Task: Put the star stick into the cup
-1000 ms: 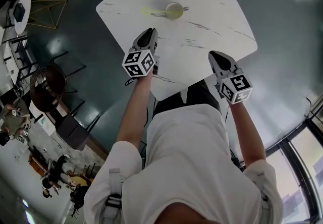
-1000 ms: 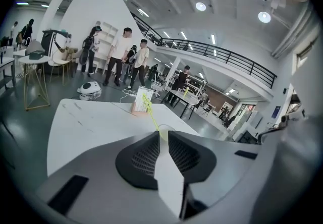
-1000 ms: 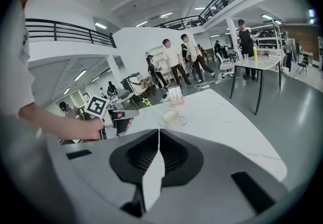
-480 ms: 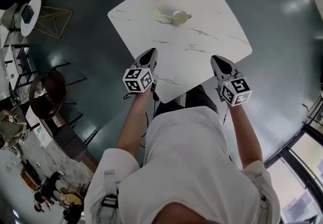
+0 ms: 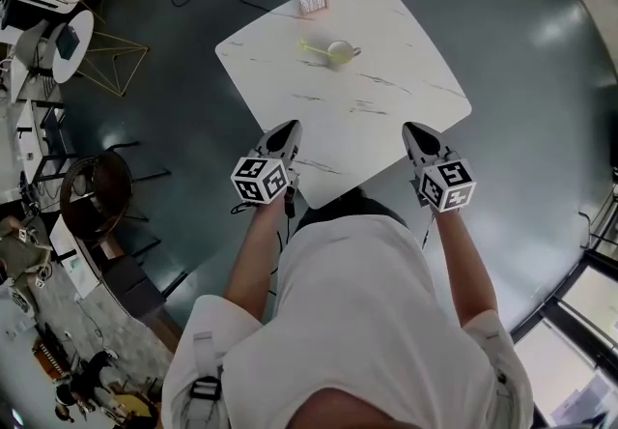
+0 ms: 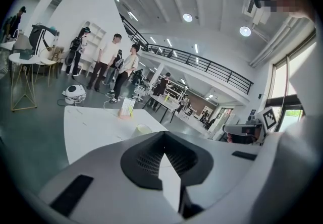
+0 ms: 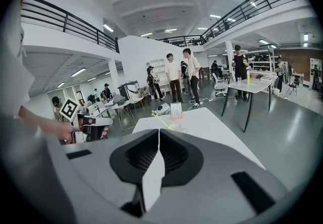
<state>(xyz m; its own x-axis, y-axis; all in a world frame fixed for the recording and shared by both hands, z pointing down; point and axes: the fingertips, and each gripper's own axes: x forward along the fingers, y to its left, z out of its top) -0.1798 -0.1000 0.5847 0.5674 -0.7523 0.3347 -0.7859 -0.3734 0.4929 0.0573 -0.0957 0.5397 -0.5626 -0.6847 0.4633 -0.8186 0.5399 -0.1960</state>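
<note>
table (image 5: 386,41) farther away; white marble top, dark floor (image 5: 521,50); left gripper (image 5: 287,128), right gripper (image 5: 413,131) closed, empty

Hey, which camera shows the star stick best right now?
The right gripper view: the star stick rises slantwise out of the cup, seen from the side. The head view shows only a small yellow-green streak from above. The left gripper view shows the cup but no stick I can make out.

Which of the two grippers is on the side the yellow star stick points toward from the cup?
The left gripper. The thin yellow star stick reaches leftward from the pale round cup, away from the right gripper.
</note>
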